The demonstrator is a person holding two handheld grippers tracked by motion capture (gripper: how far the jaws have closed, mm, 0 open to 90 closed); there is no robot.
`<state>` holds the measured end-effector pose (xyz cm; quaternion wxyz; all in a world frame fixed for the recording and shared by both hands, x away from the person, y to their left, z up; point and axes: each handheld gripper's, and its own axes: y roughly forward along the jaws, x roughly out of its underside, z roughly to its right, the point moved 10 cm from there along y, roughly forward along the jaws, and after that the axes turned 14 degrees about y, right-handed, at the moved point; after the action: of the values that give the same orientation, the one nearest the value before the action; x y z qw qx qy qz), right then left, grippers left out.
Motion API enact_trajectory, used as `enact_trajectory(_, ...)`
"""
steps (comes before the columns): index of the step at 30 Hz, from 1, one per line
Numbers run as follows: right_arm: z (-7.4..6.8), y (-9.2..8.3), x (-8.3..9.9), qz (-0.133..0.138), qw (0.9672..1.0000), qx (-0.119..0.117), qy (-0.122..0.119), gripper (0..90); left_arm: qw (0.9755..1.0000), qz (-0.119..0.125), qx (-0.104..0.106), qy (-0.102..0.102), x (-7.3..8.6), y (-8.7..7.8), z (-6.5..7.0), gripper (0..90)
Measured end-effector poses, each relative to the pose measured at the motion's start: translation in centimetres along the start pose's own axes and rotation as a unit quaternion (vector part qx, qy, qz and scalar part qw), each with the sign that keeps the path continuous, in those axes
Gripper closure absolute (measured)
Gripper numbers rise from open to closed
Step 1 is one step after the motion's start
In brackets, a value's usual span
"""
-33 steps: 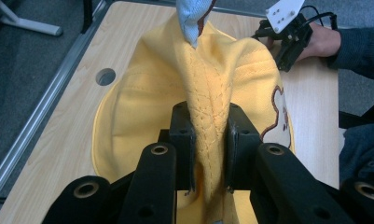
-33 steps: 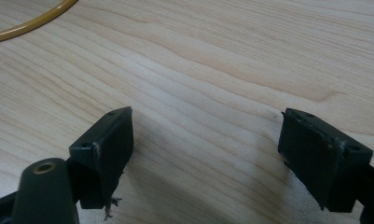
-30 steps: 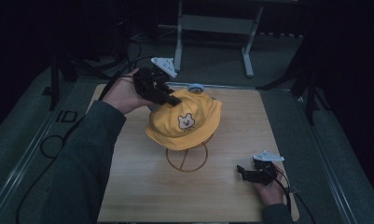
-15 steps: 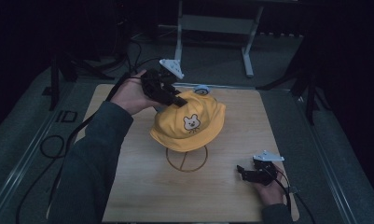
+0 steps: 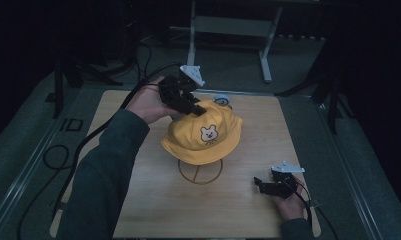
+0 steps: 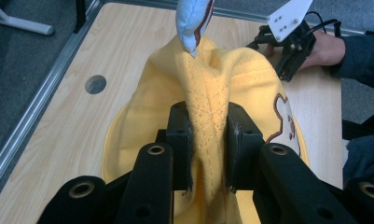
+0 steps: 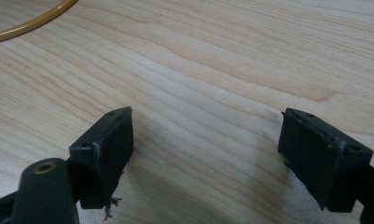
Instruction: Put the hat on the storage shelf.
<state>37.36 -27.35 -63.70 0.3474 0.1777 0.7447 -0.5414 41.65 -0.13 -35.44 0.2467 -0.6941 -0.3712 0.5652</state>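
Note:
A yellow hat [image 5: 203, 135] with a bear patch sits on a gold wire stand [image 5: 200, 172] in the middle of the wooden table [image 5: 138, 200]. My left gripper [image 5: 197, 109] comes from the back left and pinches a raised fold of the yellow hat's crown [image 6: 208, 93]. Its jaws have just been opening a little, and the fold is still pressed between the pads [image 6: 181, 135]. My right gripper [image 5: 260, 184] rests low over the table at the front right, open, with bare wood between its fingers [image 7: 105, 149]. The wire stand's ring [image 7: 31, 23] curves past its far left.
A light blue cloth piece [image 5: 221, 99] lies just behind the hat and hangs at the top of the left gripper view [image 6: 194, 23]. A round hole [image 6: 96, 84] sits near the table's metal edge. A cable [image 5: 63, 160] trails off the left side.
The left gripper and the hat's crown have shifted slightly to the right over the stand. The right gripper has stayed put.

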Motion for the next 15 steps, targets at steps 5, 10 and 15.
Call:
enact_trajectory(5,0.0,0.0,0.0,0.0,1.0,0.0,0.0,18.0,1.0,-0.002,0.002,0.003,-0.3,0.6,0.1,73.5)
enact_trajectory(10,0.0,0.0,0.0,0.0,1.0,0.0,0.0,18.0,0.9999,-0.002,0.008,0.006,-0.4,1.2,0.3,72.1)
enact_trajectory(15,0.0,0.0,0.0,0.0,1.0,0.0,0.0,18.0,0.9999,-0.007,0.012,0.003,-0.3,1.6,0.4,69.0)
